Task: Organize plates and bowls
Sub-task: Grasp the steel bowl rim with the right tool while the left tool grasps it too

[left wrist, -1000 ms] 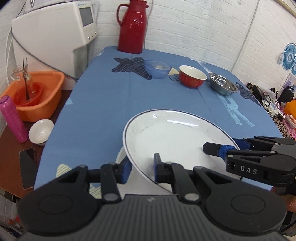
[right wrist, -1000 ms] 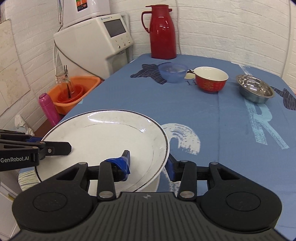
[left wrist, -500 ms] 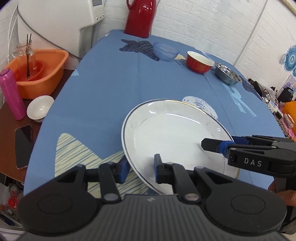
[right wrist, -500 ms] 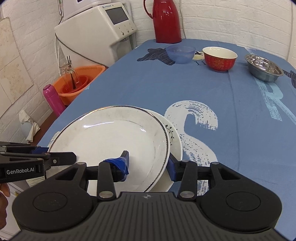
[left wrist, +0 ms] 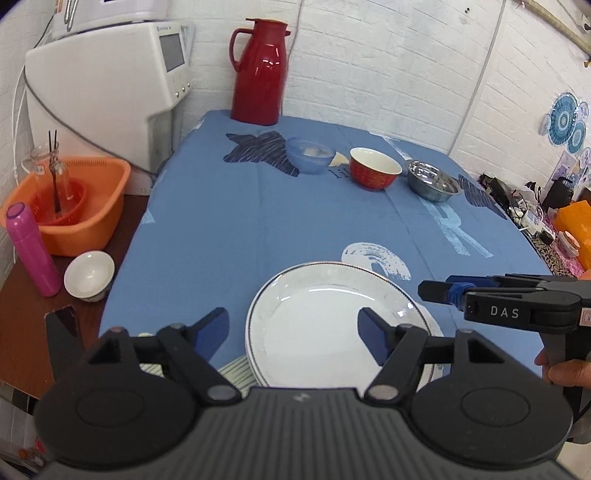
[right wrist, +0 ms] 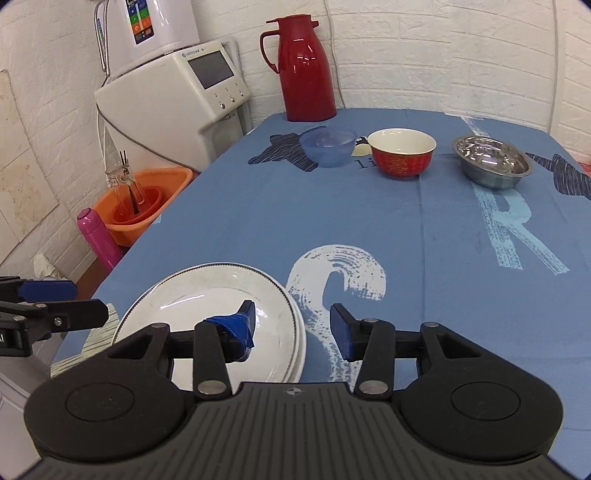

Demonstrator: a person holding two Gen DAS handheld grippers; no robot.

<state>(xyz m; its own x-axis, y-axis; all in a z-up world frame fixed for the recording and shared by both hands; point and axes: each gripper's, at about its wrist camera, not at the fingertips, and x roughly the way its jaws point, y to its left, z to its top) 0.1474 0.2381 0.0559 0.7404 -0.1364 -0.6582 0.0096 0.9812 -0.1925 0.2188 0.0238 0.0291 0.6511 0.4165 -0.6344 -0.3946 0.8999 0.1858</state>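
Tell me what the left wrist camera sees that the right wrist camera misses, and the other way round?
Only the left wrist view shows the small white bowl on the brown side table, the dark phone and the cluttered shelf. Only the right wrist view shows the wall-mounted white water unit above the dispenser. Both show the stacked white plates, tall red thermos jug, blue plastic, red ceramic and steel bowls, and both open grippers.

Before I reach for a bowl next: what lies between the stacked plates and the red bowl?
Only bare blue tablecloth with a white printed swirl lies between the stacked plates and red bowl, in both wrist views.
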